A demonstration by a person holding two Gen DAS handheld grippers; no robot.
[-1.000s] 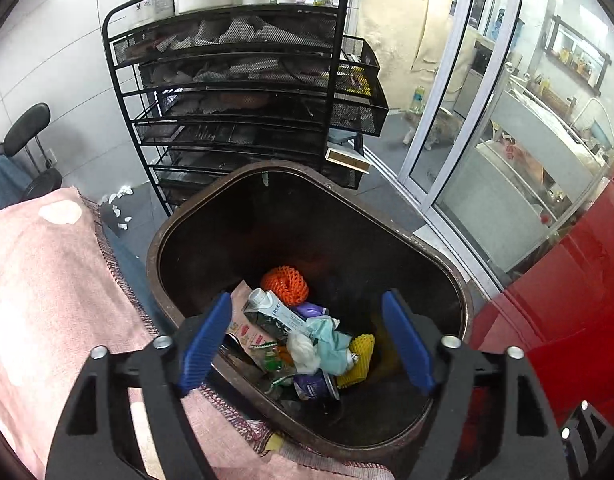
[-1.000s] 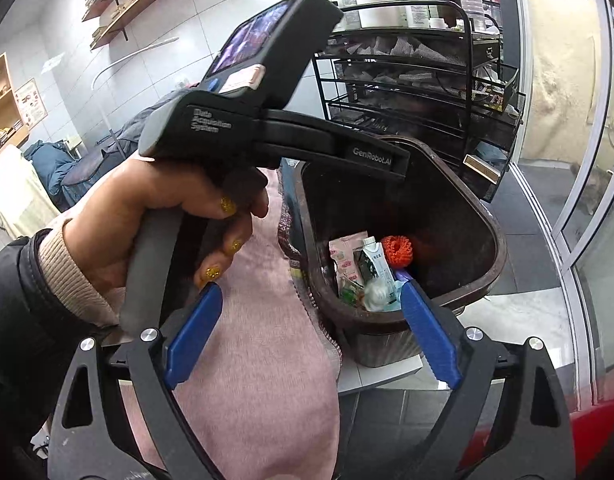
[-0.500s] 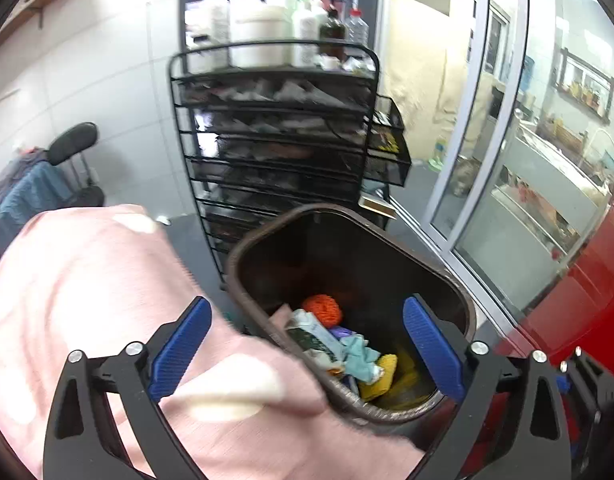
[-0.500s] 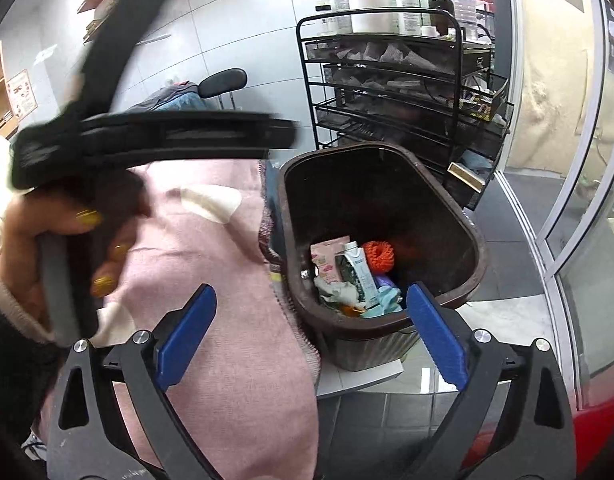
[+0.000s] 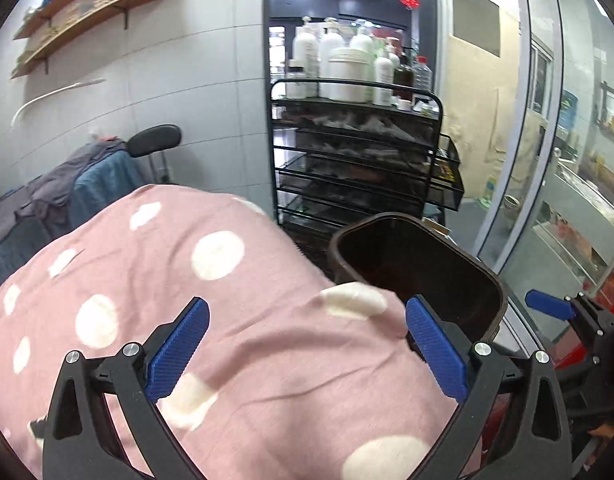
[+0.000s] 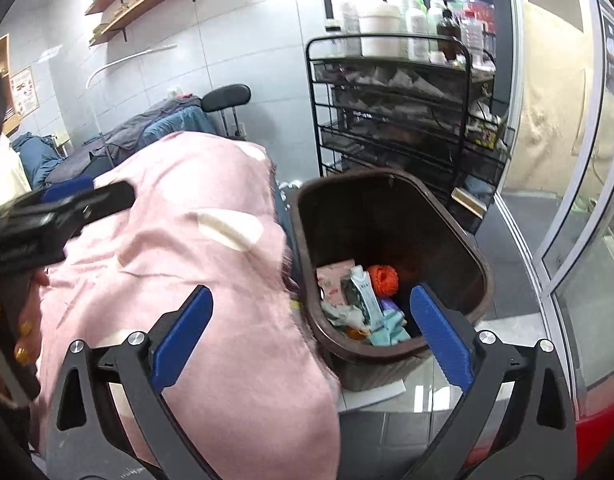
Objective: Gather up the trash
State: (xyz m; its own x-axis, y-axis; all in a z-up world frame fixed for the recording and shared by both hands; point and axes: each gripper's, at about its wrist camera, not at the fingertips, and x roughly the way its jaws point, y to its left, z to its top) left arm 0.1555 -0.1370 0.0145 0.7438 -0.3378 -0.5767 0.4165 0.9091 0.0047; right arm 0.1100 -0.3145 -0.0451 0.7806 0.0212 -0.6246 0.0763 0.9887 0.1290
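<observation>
A dark brown trash bin (image 6: 473, 258) stands on the floor beside a pink spotted blanket (image 6: 211, 264). It holds several pieces of trash: an orange net ball (image 6: 383, 280), a small carton (image 6: 363, 294), pink wrappers (image 6: 333, 280) and teal tissue (image 6: 389, 330). In the left wrist view only the bin's rim and dark inner wall (image 5: 411, 256) show. My left gripper (image 5: 307, 348) is open and empty above the blanket (image 5: 227, 320). My right gripper (image 6: 311, 336) is open and empty, in front of the bin. The left gripper's body (image 6: 47, 220) shows at the left edge.
A black wire shelf cart (image 6: 395, 120) with white bottles (image 6: 371, 16) on top stands behind the bin. A glass sliding door (image 6: 567, 200) is at the right. A chair draped with dark clothes (image 6: 163, 128) stands by the tiled wall. A red surface (image 6: 599, 432) is at bottom right.
My left gripper has pulled back and to the left, from over the bin to over the blanket. My right gripper has drawn back a little. Both stay open and empty.
</observation>
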